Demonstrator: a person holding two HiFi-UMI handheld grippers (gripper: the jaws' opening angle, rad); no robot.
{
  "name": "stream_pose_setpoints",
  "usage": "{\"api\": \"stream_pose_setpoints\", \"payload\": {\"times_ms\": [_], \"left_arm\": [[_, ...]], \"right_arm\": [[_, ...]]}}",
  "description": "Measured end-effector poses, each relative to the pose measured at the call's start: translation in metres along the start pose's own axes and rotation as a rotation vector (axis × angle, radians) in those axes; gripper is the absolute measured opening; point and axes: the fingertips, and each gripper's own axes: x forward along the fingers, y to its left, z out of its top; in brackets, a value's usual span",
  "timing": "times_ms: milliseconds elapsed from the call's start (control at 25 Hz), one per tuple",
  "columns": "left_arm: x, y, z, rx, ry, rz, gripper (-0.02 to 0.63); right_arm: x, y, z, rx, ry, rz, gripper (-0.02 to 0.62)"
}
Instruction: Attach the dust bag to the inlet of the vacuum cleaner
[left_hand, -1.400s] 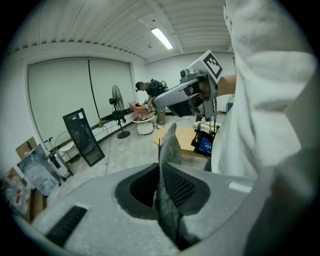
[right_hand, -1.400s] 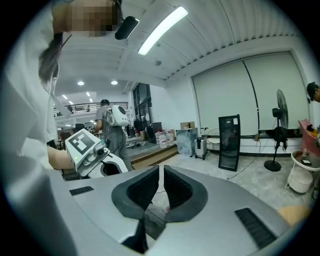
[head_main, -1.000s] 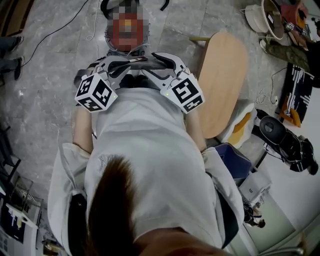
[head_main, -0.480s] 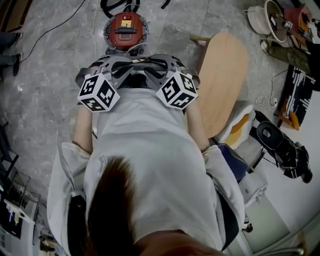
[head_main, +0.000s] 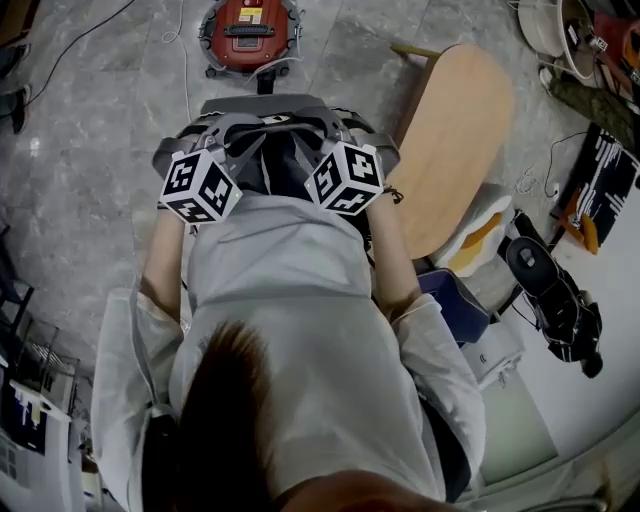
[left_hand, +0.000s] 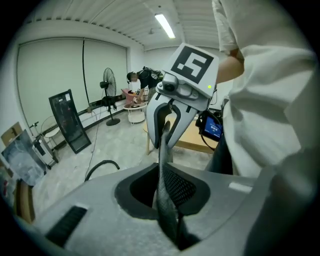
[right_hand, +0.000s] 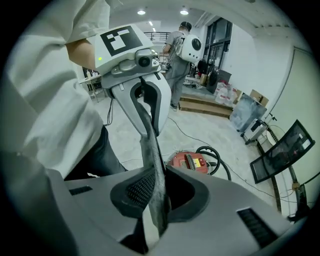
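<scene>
Plainly the dust bag (left_hand: 163, 200), a limp grey fabric piece, is off the floor, pulled into a straight strip between the two grippers in front of the person's body. It is well apart from the red vacuum cleaner (head_main: 247, 30). The left gripper (right_hand: 150, 127) is clamped on one end of it, jaws nearly together over the fabric. The right gripper (left_hand: 166, 137) faces it from the other end; its jaws have just been closing, and the bag's edge sits pinched between them. Behind both hangs the person's white shirt (head_main: 290, 300). The vacuum cleaner stands on the grey stone floor (head_main: 90, 130) beyond the grippers, its black hose (right_hand: 220, 155) curled beside it. A light wooden table (head_main: 455, 150) stands at the person's right.
</scene>
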Motion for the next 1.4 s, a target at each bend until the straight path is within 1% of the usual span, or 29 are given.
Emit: {"api": "stream_pose_setpoints", "payload": {"times_ms": [200, 320, 480, 560, 640, 720, 840, 920, 1080, 1160, 1280, 1400], "left_arm": [[0.04, -0.017, -0.035, -0.075, 0.031, -0.009, 0.038], [0.06, -0.025, -0.059, -0.123, 0.054, -0.02, 0.038], [0.083, -0.027, -0.089, -0.191, 0.061, -0.038, 0.039], [0.096, -0.025, -0.102, -0.214, 0.06, -0.044, 0.038], [0.111, -0.026, -0.114, -0.221, 0.064, -0.049, 0.038], [0.127, -0.028, -0.127, -0.217, 0.07, -0.049, 0.039], [0.151, -0.03, -0.147, -0.217, 0.077, -0.04, 0.04], [0.164, -0.031, -0.16, -0.235, 0.081, -0.032, 0.04], [0.19, -0.032, -0.189, -0.279, 0.089, -0.015, 0.038], [0.203, -0.033, -0.204, -0.291, 0.097, -0.015, 0.04], [0.221, -0.036, -0.225, -0.311, 0.112, -0.019, 0.04], [0.235, -0.034, -0.242, -0.34, 0.117, -0.011, 0.04]], "right_arm": [[0.041, 0.018, -0.035, -0.002, 0.06, 0.081, 0.058], [0.067, 0.029, -0.05, 0.016, 0.082, 0.128, 0.058], [0.102, 0.033, -0.065, 0.03, 0.127, 0.18, 0.066], [0.118, 0.033, -0.074, 0.016, 0.134, 0.198, 0.064], [0.133, 0.034, -0.085, 0.003, 0.143, 0.209, 0.061], [0.149, 0.037, -0.098, 0.016, 0.152, 0.219, 0.06], [0.173, 0.039, -0.115, 0.1, 0.14, 0.232, 0.061], [0.188, 0.04, -0.124, 0.161, 0.131, 0.231, 0.061], [0.221, 0.044, -0.143, 0.216, 0.154, 0.207, 0.057], [0.237, 0.047, -0.152, 0.228, 0.175, 0.198, 0.057], [0.26, 0.051, -0.165, 0.214, 0.202, 0.198, 0.055], [0.28, 0.05, -0.172, 0.219, 0.196, 0.205, 0.058]]}}
